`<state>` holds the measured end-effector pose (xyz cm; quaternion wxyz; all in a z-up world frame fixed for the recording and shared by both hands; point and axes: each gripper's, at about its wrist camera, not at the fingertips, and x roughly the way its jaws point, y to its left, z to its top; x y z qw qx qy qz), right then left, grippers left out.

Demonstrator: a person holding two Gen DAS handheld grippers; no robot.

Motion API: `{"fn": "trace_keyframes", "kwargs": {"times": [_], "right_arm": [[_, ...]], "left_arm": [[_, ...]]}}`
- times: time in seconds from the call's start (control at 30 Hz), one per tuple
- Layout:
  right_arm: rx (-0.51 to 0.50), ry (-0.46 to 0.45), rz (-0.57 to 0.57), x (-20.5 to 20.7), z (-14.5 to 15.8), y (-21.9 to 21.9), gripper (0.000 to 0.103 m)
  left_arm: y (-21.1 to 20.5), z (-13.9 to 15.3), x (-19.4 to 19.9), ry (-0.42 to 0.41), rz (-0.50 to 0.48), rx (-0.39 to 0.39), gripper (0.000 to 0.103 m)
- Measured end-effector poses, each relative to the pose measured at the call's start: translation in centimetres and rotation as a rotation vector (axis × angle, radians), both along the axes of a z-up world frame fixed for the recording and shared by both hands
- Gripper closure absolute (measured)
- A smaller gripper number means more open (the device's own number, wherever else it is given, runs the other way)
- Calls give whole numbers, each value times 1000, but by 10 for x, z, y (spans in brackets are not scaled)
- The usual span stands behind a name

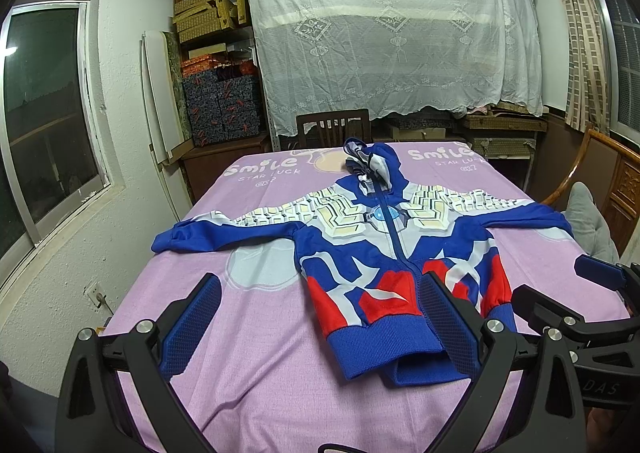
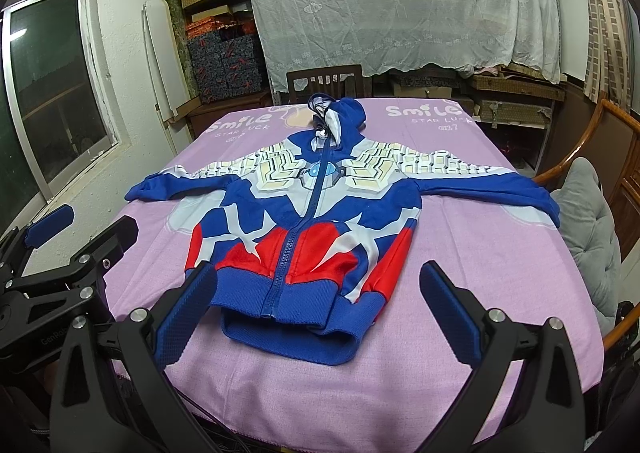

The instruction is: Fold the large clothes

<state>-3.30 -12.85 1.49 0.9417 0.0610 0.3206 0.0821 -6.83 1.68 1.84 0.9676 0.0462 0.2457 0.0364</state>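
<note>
Both the left gripper (image 1: 320,317) and the right gripper (image 2: 316,305) hang wide open and empty at the near table edge; the hooded jacket (image 2: 316,205) lies flat just ahead on the purple cloth (image 2: 480,253), zipped, hem nearest, hood far, sleeves spread sideways; neither gripper looks nearer.

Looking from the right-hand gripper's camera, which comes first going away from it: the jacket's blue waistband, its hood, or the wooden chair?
From the right gripper, both grippers open:
1. Blue waistband, just ahead between the fingers.
2. Hood, at the jacket's far end.
3. Wooden chair, behind the table's far edge.
</note>
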Motion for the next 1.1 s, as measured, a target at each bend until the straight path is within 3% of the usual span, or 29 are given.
{"fn": "trace_keyframes", "kwargs": {"times": [0.53,0.73,0.87,1.1], "right_arm": [[-6,26,1,0,-6,1,4],[1,94,-4,14,-20,-13,4],[49,137,-41,24,-34,-38,4],[177,276,-10,47,-86,-51,4]], "left_arm": [[0,-2,-1,6,-1,-3,3],[8,-12,8,33,-10,-29,3],[29,-26,31,114,14,-93,3],[52,-69,72,300,-12,-190,3]]}}
